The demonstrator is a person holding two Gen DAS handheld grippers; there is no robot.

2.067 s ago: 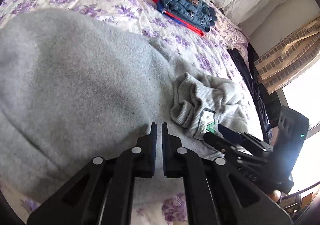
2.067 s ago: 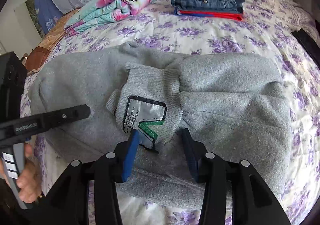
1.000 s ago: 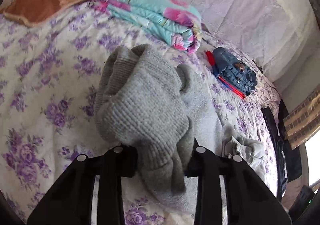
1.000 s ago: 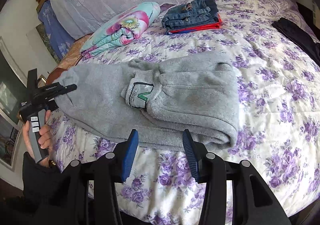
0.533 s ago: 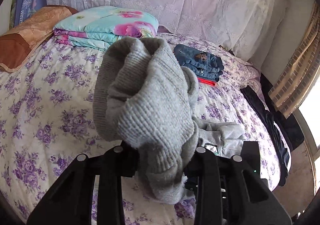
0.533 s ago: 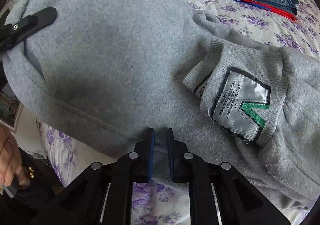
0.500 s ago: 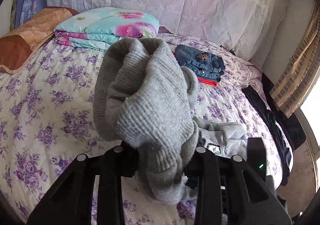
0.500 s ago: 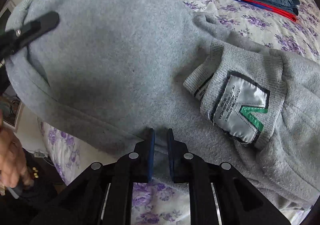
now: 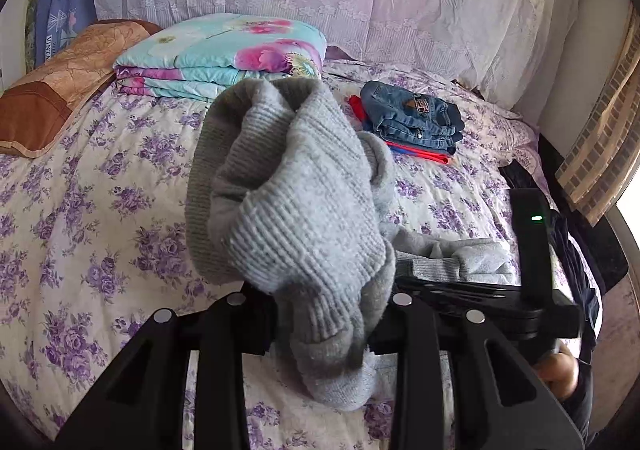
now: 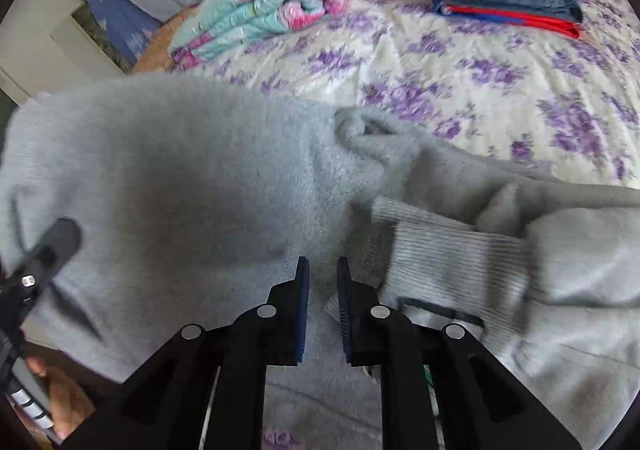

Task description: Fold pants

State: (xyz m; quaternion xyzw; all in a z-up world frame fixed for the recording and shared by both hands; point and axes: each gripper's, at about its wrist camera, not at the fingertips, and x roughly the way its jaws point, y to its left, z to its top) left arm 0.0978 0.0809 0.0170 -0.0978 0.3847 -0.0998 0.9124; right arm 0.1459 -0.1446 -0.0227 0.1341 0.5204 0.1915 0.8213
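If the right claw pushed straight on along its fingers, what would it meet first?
The grey fleece sweatpants: the right claw is already clamped on a fold of them, and more grey fabric lies directly ahead, probably before the floral bedspread.

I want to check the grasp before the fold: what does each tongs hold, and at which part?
Both hold the grey pants: left tongs on a bunched ribbed cuff, right tongs on a fabric edge.
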